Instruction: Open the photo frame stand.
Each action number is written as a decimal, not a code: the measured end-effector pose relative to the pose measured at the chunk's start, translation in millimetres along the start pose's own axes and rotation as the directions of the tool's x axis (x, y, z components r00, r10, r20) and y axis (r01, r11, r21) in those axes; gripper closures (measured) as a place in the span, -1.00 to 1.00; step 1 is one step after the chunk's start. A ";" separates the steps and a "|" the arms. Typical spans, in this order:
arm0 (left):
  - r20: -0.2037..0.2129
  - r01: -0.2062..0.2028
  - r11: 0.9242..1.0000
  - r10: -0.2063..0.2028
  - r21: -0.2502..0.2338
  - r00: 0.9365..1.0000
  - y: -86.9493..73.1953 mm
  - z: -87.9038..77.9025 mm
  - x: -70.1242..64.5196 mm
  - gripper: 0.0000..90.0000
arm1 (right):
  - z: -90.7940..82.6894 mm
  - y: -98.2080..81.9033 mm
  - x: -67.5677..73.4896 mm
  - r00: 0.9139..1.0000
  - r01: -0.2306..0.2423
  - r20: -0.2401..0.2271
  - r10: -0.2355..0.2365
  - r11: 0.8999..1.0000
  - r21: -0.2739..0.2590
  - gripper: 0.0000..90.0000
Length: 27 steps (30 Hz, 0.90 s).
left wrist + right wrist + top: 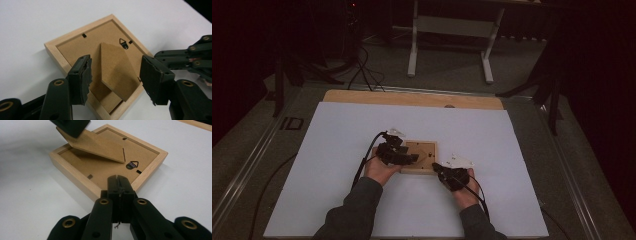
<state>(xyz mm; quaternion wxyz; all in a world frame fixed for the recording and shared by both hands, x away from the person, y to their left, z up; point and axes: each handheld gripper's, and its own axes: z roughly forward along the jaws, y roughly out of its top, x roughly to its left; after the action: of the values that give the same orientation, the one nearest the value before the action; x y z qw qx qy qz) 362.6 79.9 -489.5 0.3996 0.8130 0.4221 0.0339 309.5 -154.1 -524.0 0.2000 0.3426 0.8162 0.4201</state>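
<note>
- I'm working on the back of a small wooden picture frame (pixel 420 156) that lies face down near the middle of the white table sheet (pixel 337 130).
- The step in hand, as I judge it, is setting up the easel stand (pixel 116 68): the flap is lifted off the backing board (pixel 100 168), tilted up from its hinged end.
- My left gripper (pixel 115 76) stands wide, its jaws on either side of the raised flap and not pressing it, so it holds nothing.
- My right gripper (pixel 119 182) is closed tight on nothing, its tip at the frame's near rim, apparently steadying it.
- The next move probably calls for a light pinch on the flap's free edge and a gentle swing outward, while the right tip keeps the frame from sliding on the smooth sheet.
- The frame is pale, square-edged wood with fine grain; the backing and stand are matte brown fibreboard, the stand a flat tapered tongue.
- A small metal triangular hanger (pixel 132 165) sits near the stand's hinge, and dark little retaining tabs (pixel 84 35) are set along the inner rim.
</note>
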 end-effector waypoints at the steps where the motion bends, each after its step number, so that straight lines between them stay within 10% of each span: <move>1: 0.008 0.007 1.000 -0.007 0.006 1.000 0.1 1.9 0.2 -0.06 | 0.0 0.0 0.0 1.000 0.000 0.000 0.000 1.000 0.000 0.99; 16: 0.026 -0.004 0.996 0.001 0.091 1.000 2.1 15.9 -2.8 0.09 | 0.0 0.0 -0.1 1.000 0.000 -0.001 0.000 1.000 0.000 0.99; 27: -0.041 -0.072 0.992 0.077 0.104 0.996 1.6 15.6 -11.4 0.14 | -1.0 0.9 -1.1 1.000 0.003 0.006 -0.003 1.000 0.002 0.75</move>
<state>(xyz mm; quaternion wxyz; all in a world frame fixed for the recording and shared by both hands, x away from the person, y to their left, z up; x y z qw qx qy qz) 362.5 61.6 -495.8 0.3461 0.8467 0.4016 0.0455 310.0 -155.0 -522.7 0.2026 0.3430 0.8165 0.4179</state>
